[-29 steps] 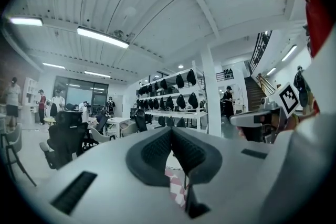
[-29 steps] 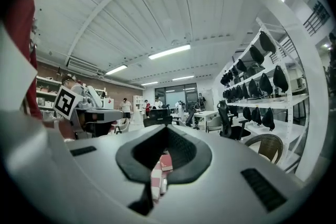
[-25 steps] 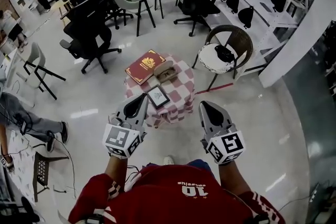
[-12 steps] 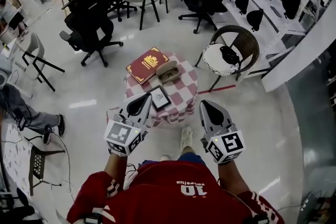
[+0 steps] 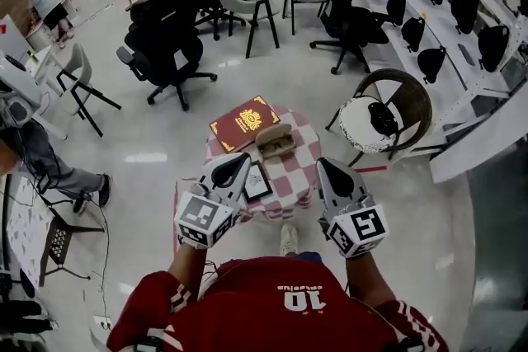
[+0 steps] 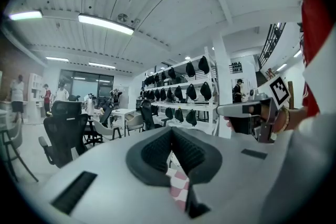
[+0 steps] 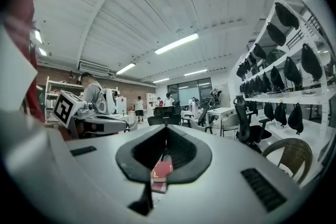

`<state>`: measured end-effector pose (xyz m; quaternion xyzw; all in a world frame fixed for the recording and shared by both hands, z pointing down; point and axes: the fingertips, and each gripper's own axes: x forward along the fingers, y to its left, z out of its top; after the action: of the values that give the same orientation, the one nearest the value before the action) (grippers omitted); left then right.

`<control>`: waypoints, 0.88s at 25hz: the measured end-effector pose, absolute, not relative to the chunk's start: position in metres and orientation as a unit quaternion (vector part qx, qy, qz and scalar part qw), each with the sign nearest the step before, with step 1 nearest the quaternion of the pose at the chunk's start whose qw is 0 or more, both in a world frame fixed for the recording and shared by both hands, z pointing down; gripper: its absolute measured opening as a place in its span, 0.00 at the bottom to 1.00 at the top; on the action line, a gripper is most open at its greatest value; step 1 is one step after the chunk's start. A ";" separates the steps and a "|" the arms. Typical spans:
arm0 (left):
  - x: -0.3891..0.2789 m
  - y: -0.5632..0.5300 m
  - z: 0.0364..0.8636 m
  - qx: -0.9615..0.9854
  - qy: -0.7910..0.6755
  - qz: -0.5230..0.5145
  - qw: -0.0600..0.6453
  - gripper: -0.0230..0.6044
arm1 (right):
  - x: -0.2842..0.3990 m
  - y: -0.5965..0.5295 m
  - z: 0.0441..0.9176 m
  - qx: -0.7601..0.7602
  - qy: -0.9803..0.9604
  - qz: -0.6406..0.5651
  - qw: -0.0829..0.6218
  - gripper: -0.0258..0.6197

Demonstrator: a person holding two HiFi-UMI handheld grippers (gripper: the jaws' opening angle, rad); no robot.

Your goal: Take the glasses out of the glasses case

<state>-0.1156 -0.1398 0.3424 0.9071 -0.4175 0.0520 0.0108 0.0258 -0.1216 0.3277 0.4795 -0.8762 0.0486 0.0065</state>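
A white "10" was printed on the red shirt (image 5: 299, 300), seen upside down; smaller lettering beside it could not be read; the gold stamp on the red book (image 5: 245, 122), at the far-left corner of the checked table (image 5: 304, 161), was illegible.

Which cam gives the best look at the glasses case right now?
Head view: the glasses case lies in full sight on the checkered tablecloth, beside the red book. The left gripper view shows only a strip of tablecloth between its jaws, the right gripper view only the red book; neither shows the case.
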 end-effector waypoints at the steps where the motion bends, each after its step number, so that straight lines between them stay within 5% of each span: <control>1: -0.111 -0.148 0.343 0.905 -0.423 0.054 0.008 0.04 | 0.029 -0.131 0.327 0.474 -0.879 0.047 0.006 0.06; 19: -0.072 -0.197 0.363 0.872 -0.476 0.107 -0.036 0.05 | 0.059 -0.188 0.346 0.422 -0.904 0.070 0.000 0.06; 22: -0.070 -0.195 0.367 0.873 -0.474 0.110 -0.027 0.12 | 0.056 -0.184 0.345 0.416 -0.907 0.068 0.003 0.06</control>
<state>-0.0702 -0.1951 0.3674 0.8732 -0.4740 0.1102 -0.0270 0.0562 -0.1840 0.3450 0.4161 -0.9067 0.0682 0.0031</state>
